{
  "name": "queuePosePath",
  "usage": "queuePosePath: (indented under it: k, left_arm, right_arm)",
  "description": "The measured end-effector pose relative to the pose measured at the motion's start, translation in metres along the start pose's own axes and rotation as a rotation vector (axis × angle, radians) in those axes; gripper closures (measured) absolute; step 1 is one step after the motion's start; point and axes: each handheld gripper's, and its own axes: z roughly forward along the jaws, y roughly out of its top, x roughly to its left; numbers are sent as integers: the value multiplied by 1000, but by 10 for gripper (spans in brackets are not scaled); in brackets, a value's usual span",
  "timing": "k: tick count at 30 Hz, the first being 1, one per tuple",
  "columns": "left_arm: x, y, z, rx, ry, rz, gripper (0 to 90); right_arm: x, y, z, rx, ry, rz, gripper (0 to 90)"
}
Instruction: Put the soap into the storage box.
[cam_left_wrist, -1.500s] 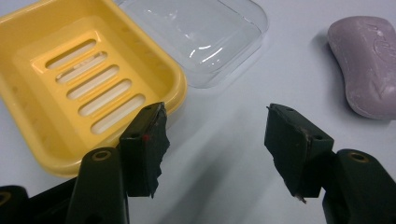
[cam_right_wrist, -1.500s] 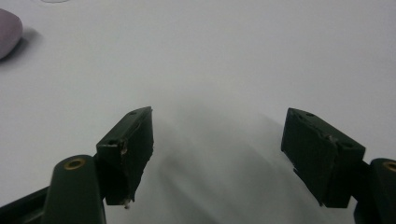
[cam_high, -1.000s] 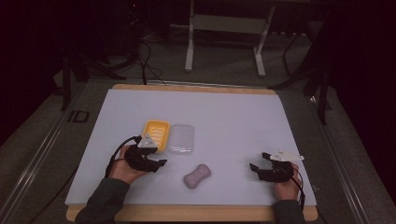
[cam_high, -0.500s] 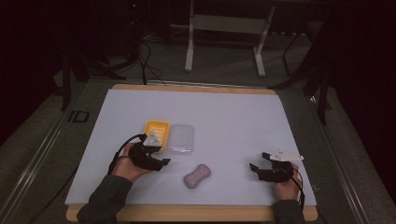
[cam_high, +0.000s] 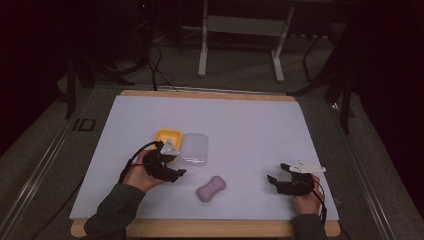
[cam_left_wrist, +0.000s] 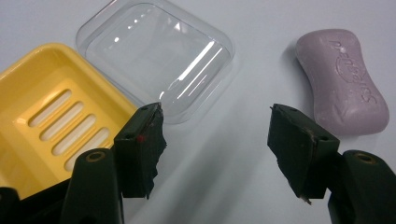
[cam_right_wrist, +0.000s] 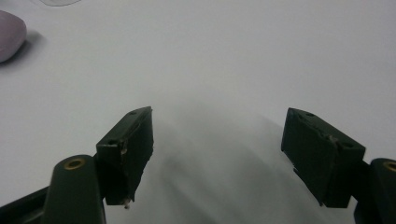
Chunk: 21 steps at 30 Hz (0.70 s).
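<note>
Dark room w/ a white bench (cam_high: 250, 125) on a wood frame. High view: left gripper (cam_high: 172, 167) sits just beside the yellow dish (cam_high: 167, 137) and clear lid (cam_high: 195, 149); soap (cam_high: 210, 188) lies near it, to its right and toward the person, long axis slanted. Right gripper (cam_high: 277, 177) is farther from the soap, fingers apart, nothing btwn.

Left gripper view: fingers (cam_left_wrist: 140, 144) released, empty, just been opening. Soap (cam_left_wrist: 343, 81) lies ahead-right, beyond the right finger; dish (cam_left_wrist: 51, 116) and lid (cam_left_wrist: 154, 56) ahead-left. Left hand is nearer, so likely the one to pick.

Right gripper view: fingers (cam_right_wrist: 128, 149) spread over bare bench; soap (cam_right_wrist: 9, 35) at far upper-left.
</note>
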Motion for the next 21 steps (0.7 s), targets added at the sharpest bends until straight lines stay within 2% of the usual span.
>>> queuePosePath:
  k: [7,21]
  left_arm:
    - [-3,8,1,13,-4,21,366]
    - [-10,16,4,20,-10,35,362]
  right_arm:
    - [0,0,0,1,0,0,248]
    - [0,0,0,1,-1,-1,248]
